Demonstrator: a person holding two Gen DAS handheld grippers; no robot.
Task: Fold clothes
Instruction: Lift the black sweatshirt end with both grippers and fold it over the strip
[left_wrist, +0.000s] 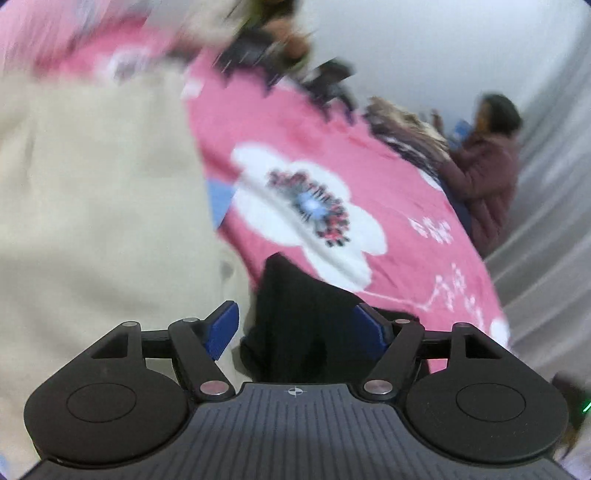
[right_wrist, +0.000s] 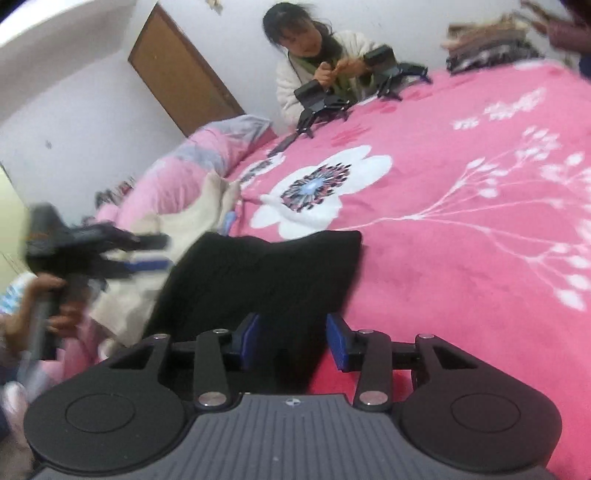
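Observation:
A folded black garment (right_wrist: 258, 273) lies on the pink flowered bedspread (right_wrist: 443, 258), its near edge reaching between the blue pads of my right gripper (right_wrist: 294, 339). The pads stand apart and a strip of bedspread shows beside the right one, so the gripper is open. In the left wrist view the same black garment (left_wrist: 295, 314) sits between the widely spread fingers of my left gripper (left_wrist: 295, 328), which is open with a gap at the left pad. A beige garment (left_wrist: 92, 203) lies to its left. The left gripper (right_wrist: 147, 254) shows blurred in the right wrist view, held by a hand (right_wrist: 55, 295).
Across the bed a person (right_wrist: 314, 55) holds two more grippers (right_wrist: 321, 103) on the bedspread. Another person (left_wrist: 487, 166) stands by a pile of clothes (right_wrist: 487, 40) at the far corner. A pink quilt (right_wrist: 207, 147) lies bunched at the left, with a brown door (right_wrist: 177, 74) behind it.

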